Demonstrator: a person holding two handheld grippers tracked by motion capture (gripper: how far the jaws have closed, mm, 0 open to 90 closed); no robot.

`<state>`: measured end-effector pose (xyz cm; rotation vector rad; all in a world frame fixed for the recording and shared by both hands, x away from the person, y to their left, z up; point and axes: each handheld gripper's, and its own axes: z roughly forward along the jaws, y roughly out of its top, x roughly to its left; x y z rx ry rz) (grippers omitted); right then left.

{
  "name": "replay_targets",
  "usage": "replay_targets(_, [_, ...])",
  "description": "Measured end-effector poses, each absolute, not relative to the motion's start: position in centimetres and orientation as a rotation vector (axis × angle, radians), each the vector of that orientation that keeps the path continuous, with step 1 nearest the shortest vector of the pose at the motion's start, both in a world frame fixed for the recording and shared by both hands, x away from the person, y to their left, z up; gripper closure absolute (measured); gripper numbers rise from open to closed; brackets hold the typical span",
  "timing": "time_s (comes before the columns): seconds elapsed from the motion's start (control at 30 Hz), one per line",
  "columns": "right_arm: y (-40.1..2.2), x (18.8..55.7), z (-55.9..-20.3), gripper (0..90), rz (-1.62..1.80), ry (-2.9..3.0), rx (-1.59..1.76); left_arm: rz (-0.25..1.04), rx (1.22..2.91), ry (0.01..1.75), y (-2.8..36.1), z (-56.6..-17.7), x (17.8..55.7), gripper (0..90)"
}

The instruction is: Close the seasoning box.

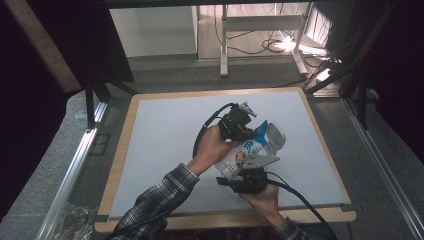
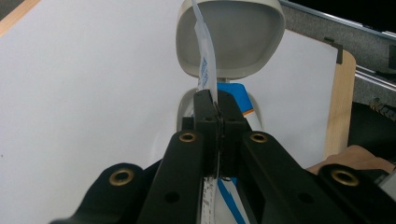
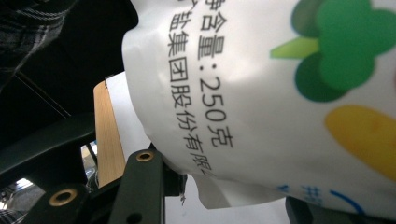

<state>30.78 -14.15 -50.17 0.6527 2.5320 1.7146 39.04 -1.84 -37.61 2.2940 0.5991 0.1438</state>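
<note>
A white pouch with blue, green and yellow print and black lettering hangs above the white mat, held between both grippers. My left gripper is shut on the pouch's thin top edge, the jaws pressed flat together around the film. My right gripper grips the pouch's lower part from the near side. In the right gripper view the pouch bulges between the jaws, close to the lens. A white container with its lid raised stands just behind the pouch.
The mat lies on a wood-edged board. Metal rails run along both sides of it. Beyond the far edge, desk legs and cables stand on the floor. Crumpled plastic lies at the bottom left.
</note>
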Motion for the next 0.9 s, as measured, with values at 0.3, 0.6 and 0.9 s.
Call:
replay_targets(0.3, [-14.17,30.80,-50.02,61.4,1.733,2.531,0.654,0.147,2.302,0.600,-1.98,-37.62,39.16,89.3])
replay_targets(0.6, [-14.20,30.84,-49.88,61.5,1.747,2.533,0.655,0.150,2.310,0.598,-2.11,-37.66,39.34,89.3])
replay_targets(0.9, [-14.21,30.80,-49.74,61.5,1.759,2.538,0.655,0.149,2.313,0.598,-2.19,-37.69,39.44,89.4])
